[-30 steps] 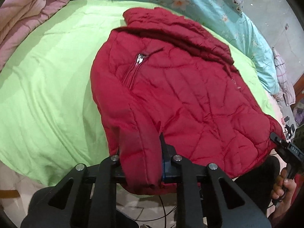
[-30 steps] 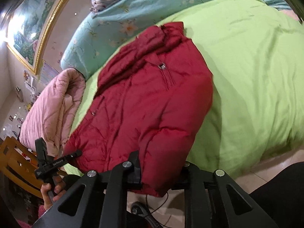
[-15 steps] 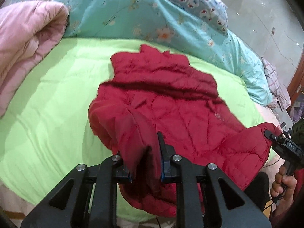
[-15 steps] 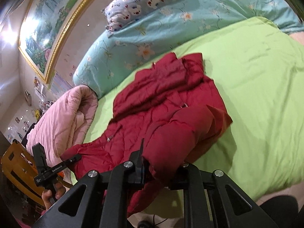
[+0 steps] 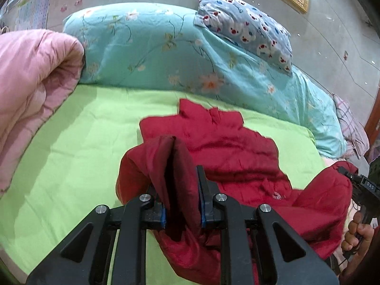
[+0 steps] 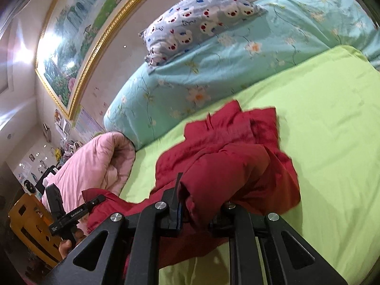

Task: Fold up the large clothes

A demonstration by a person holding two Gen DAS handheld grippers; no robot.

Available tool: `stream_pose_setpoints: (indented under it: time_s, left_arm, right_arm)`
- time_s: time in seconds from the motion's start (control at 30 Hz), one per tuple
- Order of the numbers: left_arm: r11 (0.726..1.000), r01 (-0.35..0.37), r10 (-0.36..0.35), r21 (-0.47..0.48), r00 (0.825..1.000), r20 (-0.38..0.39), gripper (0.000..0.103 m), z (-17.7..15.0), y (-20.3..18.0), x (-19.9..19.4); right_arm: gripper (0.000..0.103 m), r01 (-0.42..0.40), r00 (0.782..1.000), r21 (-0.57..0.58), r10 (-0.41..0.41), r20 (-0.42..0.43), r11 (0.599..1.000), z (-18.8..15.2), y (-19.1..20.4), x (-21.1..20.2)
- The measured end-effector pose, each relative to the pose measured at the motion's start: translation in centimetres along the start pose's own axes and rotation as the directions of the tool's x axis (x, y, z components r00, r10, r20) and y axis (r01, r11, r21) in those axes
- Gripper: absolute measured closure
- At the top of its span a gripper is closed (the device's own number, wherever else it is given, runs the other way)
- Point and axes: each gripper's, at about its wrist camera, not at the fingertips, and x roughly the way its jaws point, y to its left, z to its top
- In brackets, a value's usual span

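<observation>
A dark red quilted jacket point(image 5: 228, 152) lies on the lime green bed cover point(image 5: 78, 137), its collar toward the pillows. My left gripper point(image 5: 181, 190) is shut on the jacket's bottom hem at one corner and holds it raised above the bed. My right gripper point(image 6: 201, 204) is shut on the other hem corner of the jacket point(image 6: 228, 166), also raised. The lifted lower part bunches over the upper part. Each gripper shows in the other's view: the right one point(image 5: 356, 185) at the right edge, the left one point(image 6: 71, 211) at the lower left.
A rolled pink quilt point(image 5: 30, 90) lies on the bed's left side. A long turquoise floral bolster point(image 5: 190, 54) and a small bear-print pillow point(image 5: 244, 30) lie at the head. A framed painting point(image 6: 83, 30) hangs on the wall. A wooden chair point(image 6: 28, 223) stands beside the bed.
Both grippers have lifted the jacket's bottom hem off the bed and carried it forward toward the collar. The jacket, flat a second ago, now bunches in the middle.
</observation>
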Motion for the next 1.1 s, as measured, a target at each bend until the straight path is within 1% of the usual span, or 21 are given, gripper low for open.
stream_pose_setpoints:
  time_s: [0.17, 0.27, 0.43, 0.53, 0.6, 0.73, 0.87, 0.93, 0.97, 1.1]
  left_arm:
    - [1.000, -0.010, 0.010, -0.015, 1.000, 0.000, 0.086, 2.8, 0.1, 3.0]
    - [1.000, -0.026, 0.026, -0.010, 1.000, -0.001, 0.086, 4.2, -0.1, 5.1]
    - [0.999, -0.039, 0.038, -0.024, 0.999, -0.020, 0.086, 6.2, -0.1, 8.8]
    - [0.998, -0.051, 0.050, -0.036, 0.998, -0.038, 0.086, 7.5, 0.0, 11.0]
    - [0.997, -0.059, 0.056, -0.045, 0.997, -0.051, 0.086, 8.4, 0.1, 12.8]
    - [0.994, -0.076, 0.067, -0.080, 0.992, -0.109, 0.086, 10.2, 1.2, 17.5]
    - [0.988, -0.089, 0.065, -0.124, 0.981, -0.181, 0.086, 11.3, 2.2, 22.4]
    - [0.986, -0.096, 0.066, -0.137, 0.977, -0.204, 0.086, 11.9, 2.5, 24.3]
    - [0.986, -0.096, 0.064, -0.139, 0.973, -0.221, 0.086, 12.1, 2.6, 25.1]
    - [0.984, -0.126, 0.092, -0.126, 0.965, -0.245, 0.085, 13.1, 2.5, 28.1]
  right_arm:
    - [0.089, 0.011, 1.000, -0.009, -0.011, 0.024, 1.000, 3.3, -0.4, 2.7]
    - [0.089, 0.032, 0.999, -0.018, -0.032, 0.032, 0.999, 4.9, -0.7, 4.6]
    - [0.089, 0.061, 0.997, -0.019, -0.060, 0.044, 0.998, 6.9, -1.4, 7.3]
    - [0.089, 0.075, 0.996, 0.002, -0.075, 0.048, 0.997, 8.0, -2.3, 9.1]
    - [0.089, 0.080, 0.996, 0.039, -0.082, 0.041, 0.996, 9.0, -3.4, 10.8]
    - [0.089, 0.106, 0.994, 0.092, -0.109, 0.025, 0.990, 10.9, -5.7, 14.3]
    - [0.089, 0.156, 0.988, 0.123, -0.156, -0.008, 0.980, 12.1, -8.2, 18.3]
    - [0.089, 0.176, 0.984, 0.138, -0.174, -0.024, 0.975, 12.4, -9.4, 20.0]
    - [0.089, 0.188, 0.982, 0.146, -0.185, -0.033, 0.971, 12.6, -10.0, 21.0]
    - [0.089, 0.223, 0.975, 0.165, -0.217, -0.053, 0.961, 13.6, -11.8, 23.9]
